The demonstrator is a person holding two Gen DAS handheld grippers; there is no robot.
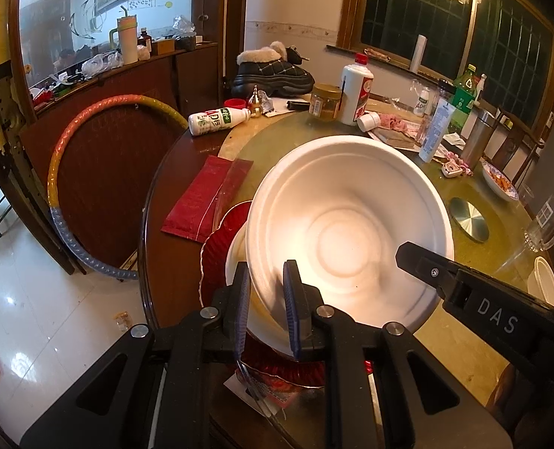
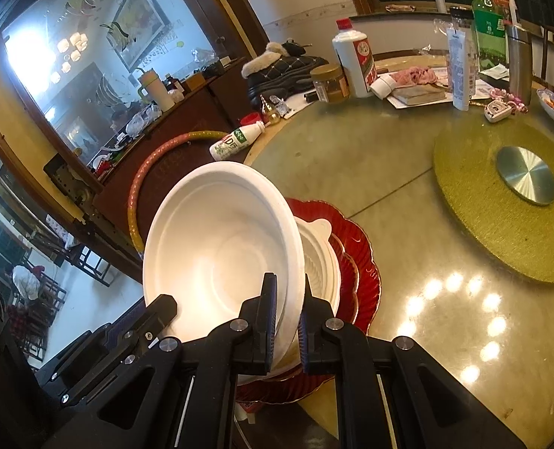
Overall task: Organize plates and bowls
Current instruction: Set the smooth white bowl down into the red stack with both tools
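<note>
While both tools grip it, the round white foam bowl sits tilted just ahead of them: the left hand-held gripper pinches its near rim, the right hand-held gripper its opposite rim. Directly beneath lie a ribbed white plastic bowl and a scalloped red plate on the glass-topped worktop.

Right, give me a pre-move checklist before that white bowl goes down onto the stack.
1. Left gripper clamped on white bowl rim: ok.
2. Right gripper clamped on the rim too: ok.
3. Bowl level: not ok, tilted steeply.
4. Stack ready: ok, a white container sits on the red plate.
5. Bowl centred over the container: cannot tell.
6. Nearby clutter: ok, the fallen white bottle lies apart from the plate.
</note>
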